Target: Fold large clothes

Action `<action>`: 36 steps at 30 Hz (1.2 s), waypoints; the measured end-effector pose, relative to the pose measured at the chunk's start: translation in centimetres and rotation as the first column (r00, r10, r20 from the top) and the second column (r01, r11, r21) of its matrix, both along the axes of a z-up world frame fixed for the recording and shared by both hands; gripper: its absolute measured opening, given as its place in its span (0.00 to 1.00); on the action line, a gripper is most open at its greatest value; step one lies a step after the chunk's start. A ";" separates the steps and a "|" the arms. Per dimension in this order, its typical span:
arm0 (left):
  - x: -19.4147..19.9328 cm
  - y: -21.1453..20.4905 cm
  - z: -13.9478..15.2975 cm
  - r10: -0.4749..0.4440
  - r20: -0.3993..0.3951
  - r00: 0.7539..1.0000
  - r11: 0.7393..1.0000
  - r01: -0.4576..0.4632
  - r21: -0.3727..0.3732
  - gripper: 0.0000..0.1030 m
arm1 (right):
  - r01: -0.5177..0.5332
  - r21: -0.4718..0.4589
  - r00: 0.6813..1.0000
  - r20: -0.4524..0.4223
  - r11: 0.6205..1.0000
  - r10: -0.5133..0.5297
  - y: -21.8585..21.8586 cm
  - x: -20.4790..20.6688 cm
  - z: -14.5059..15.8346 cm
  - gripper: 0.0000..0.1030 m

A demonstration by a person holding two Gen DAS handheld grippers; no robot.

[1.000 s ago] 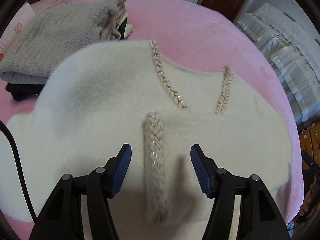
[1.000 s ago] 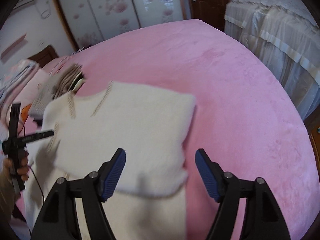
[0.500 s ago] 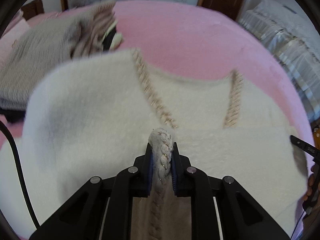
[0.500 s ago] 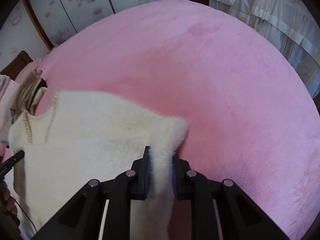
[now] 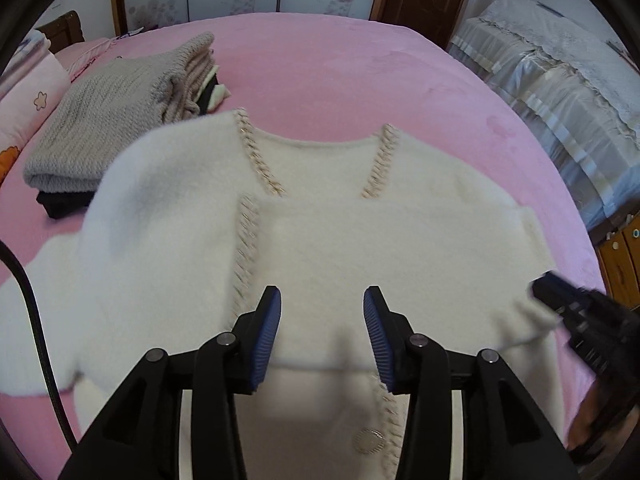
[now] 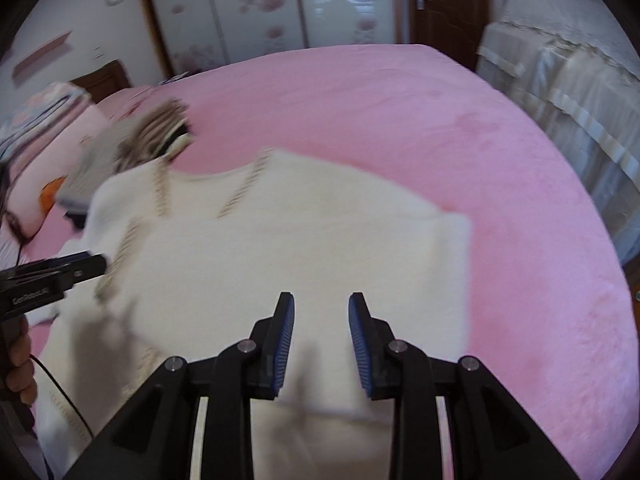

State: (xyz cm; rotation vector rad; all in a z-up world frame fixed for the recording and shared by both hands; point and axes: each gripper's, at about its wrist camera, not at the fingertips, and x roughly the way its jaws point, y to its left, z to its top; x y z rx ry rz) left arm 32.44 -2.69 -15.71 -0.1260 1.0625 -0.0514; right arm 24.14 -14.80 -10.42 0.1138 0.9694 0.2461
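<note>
Pink bed (image 5: pixel 340 60) — white cardigan (image 5: pixel 360 248) folded.

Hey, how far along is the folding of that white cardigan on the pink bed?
Done: both sleeves of the white cardigan lie folded across its chest, and a folded stack sits beside it. In hand: nothing; the left gripper and right gripper, jaws just reopening, are empty. Left: folding the body up.

Cream fluffy cardigan (image 5: pixel 360 248) lies flat on the pink bedspread, neckline toward the far side. V-neck and front opening edged with gold-flecked braid trim (image 5: pixel 256 156). One sleeve folded across the chest, forming a straight horizontal edge below the V. Left shoulder area puffed up. A round gold button (image 5: pixel 369 440) shows near the lower front.
</note>
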 end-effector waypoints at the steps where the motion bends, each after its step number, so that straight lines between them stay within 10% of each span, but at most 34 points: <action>1: -0.3 -0.4 -0.4 0.004 -0.002 1.000 1.000 -0.004 -0.002 0.40 | -0.016 0.000 1.000 -0.004 1.000 0.016 1.1 -0.3 -0.4 0.27; 6: 0.1 -1.3 -4.7 0.074 -0.072 0.995 0.995 -0.069 0.067 0.40 | -0.027 -0.073 0.998 -0.063 0.997 0.022 3.7 -0.6 -4.4 0.20; 11: -0.5 0.3 -6.1 0.082 -0.068 0.994 0.996 -0.080 0.026 0.40 | 0.166 -0.142 0.983 -0.050 0.976 -0.174 -4.2 -1.6 -5.9 0.00; 29: -1.2 -0.6 -5.5 0.054 -0.063 0.997 0.998 -0.051 0.038 0.52 | 0.263 -0.060 0.958 -0.102 0.963 -0.268 -6.9 -3.3 -5.7 0.03; 36: -3.9 -1.2 -1.1 0.057 -0.026 0.998 0.998 -0.057 0.023 0.52 | 0.269 -0.015 0.960 -0.081 0.963 -0.269 -6.1 -6.4 -1.7 0.03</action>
